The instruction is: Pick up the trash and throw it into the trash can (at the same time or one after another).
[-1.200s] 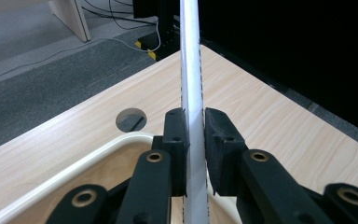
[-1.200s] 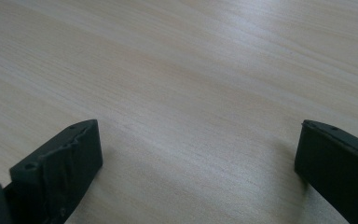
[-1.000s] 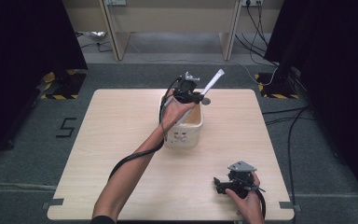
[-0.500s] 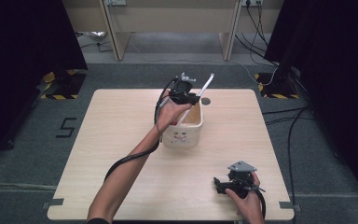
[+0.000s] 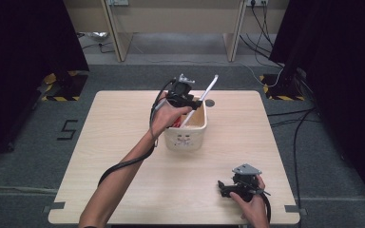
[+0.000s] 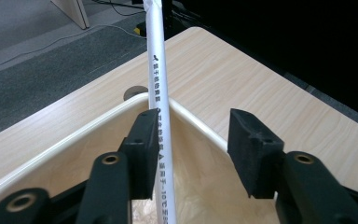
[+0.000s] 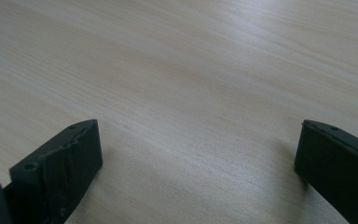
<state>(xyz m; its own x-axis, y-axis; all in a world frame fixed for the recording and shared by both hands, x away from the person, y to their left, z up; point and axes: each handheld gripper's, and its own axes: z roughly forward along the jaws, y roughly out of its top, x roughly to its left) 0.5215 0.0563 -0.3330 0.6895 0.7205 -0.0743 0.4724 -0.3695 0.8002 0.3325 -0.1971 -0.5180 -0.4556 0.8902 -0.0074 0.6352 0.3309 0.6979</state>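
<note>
My left gripper (image 6: 193, 158) has just been opening, its jaws now spread with the white stick (image 6: 161, 98) leaning against one pad inside the cream bin (image 5: 186, 135), so pulling back could drag it out, whereas earlier I pinched it higher; my right gripper (image 7: 196, 172) gapes empty.

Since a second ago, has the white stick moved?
Yes. The white stick has sunk into the basket, its top nearer the rim, leaning on the far corner. The left gripper has just been opening around it.
</note>
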